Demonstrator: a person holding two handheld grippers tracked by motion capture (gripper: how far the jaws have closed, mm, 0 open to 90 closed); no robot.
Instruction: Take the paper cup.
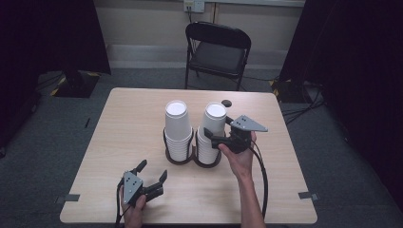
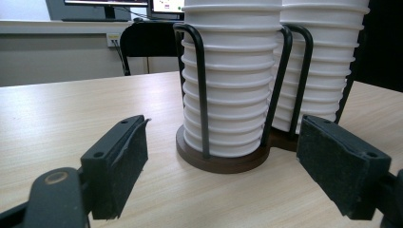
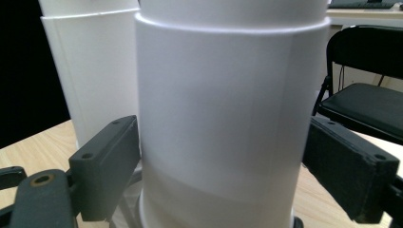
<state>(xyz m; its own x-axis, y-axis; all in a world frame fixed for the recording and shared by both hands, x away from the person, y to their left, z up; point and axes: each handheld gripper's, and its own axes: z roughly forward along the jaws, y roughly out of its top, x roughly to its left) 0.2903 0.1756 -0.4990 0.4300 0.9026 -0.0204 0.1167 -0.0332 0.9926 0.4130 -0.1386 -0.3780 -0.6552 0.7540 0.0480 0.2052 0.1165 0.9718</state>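
- Right now the right gripper is at the right stack of white cups, its jaws set either side of the top cup; the left pad sits against the cup wall, the right one looks just clear, so I cannot tell whether it grips.
- Both stacks stand in a dark wire holder mid-table, the left stack just beside the right.
- Nearer the table edge, the left gripper rests low with jaws wide apart and nothing between them, pointing at the holder.

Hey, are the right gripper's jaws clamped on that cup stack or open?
Open. The right gripper has its jaws either side of the right cup stack, with slight gaps visible at both pads.
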